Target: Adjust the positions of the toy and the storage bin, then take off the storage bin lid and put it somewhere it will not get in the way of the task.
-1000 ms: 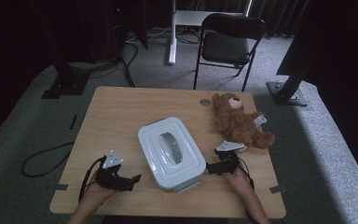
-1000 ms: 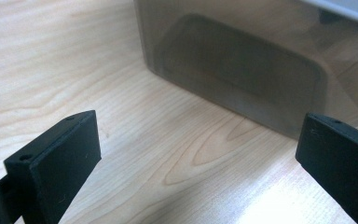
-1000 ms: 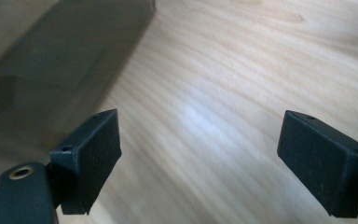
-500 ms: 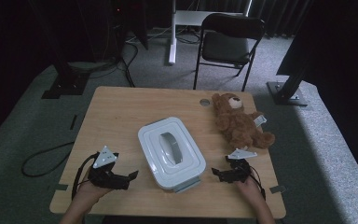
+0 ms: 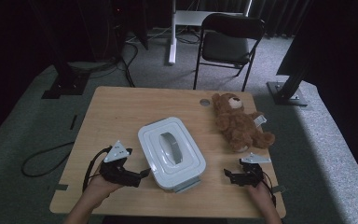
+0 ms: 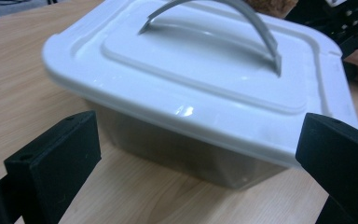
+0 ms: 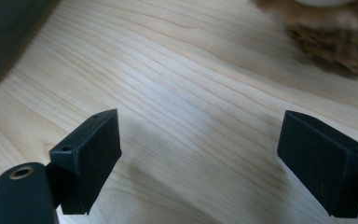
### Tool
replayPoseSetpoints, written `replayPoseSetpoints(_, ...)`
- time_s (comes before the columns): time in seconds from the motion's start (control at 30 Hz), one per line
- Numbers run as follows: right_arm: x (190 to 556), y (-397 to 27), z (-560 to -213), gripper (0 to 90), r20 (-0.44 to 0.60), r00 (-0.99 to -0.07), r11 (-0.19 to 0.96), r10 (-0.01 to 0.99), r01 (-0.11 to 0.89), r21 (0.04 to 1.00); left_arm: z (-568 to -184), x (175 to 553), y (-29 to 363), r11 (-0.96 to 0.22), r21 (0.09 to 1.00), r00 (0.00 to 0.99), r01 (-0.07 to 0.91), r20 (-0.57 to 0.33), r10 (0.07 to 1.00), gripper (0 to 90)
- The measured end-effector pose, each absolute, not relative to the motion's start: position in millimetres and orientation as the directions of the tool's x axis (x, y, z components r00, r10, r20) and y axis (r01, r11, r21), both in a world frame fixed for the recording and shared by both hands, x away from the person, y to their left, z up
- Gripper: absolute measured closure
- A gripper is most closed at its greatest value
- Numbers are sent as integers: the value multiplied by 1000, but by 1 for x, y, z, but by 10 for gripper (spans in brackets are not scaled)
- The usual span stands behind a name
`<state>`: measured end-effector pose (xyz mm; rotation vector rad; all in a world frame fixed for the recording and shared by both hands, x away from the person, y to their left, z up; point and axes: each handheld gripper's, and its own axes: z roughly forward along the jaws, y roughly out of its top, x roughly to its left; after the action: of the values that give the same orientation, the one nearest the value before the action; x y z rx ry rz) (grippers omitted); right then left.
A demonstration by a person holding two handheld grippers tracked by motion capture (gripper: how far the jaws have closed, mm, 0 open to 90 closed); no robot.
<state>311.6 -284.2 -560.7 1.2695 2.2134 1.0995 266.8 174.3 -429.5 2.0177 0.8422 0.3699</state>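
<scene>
Your left gripper (image 5: 142, 173) rests low on the wooden counter (image 5: 121, 112), just beside the near left corner of the white lidded box (image 5: 171, 151). Its jaws stand wide apart and hold nothing; in the left gripper view the box (image 6: 186, 93) sits between and beyond them, close to the tips but not touched. The box lies near the middle of the counter, its lid seated on the dim, translucent body, and a grey arched handle (image 5: 169, 146) spans the lid's centre (image 6: 214, 18).

Your right gripper (image 5: 227, 174) lies on the counter to the right of the box, clearly apart from it. Its jaws are also spread wide and empty; the right gripper view shows bare wood grain (image 7: 191, 93) between them.

A brown teddy bear (image 5: 239, 122) lies on its back to the right of the box and behind your right gripper, its head pointing away from you. In the right gripper view its fur (image 7: 331, 51) shows beyond the jaws. A folding chair (image 5: 230, 44) stands on the floor beyond the box, past the counter's far edge.
</scene>
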Motion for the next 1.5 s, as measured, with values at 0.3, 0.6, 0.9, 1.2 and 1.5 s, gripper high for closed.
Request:
replayPoseSetpoints(0.3, 308, -290, -562, 125, 54, -470, 260, 881, 575, 776, -426, 279, 150, -400, 818, 750, 413, -57, 659, 5)
replayPoseSetpoints(0.6, 309, -289, -563, 124, 55, -467, 263, 882, 587, 766, -424, 287, 135, -414, 805, 752, 425, -60, 656, 5)
replayPoseSetpoints(0.9, 311, -290, -563, 125, 59, -454, 257, 889, 600, 757, -421, 296, 123, -432, 793, 765, 430, -66, 640, 5)
replayPoseSetpoints(1.2, 310, -288, -563, 125, 46, -461, 270, 886, 594, 757, -422, 302, 108, -444, 780, 775, 440, -80, 627, 5)
replayPoseSetpoints(1.5, 310, -287, -563, 125, 36, -471, 284, 882, 590, 756, -427, 307, 98, -453, 769, 780, 451, -93, 619, 6)
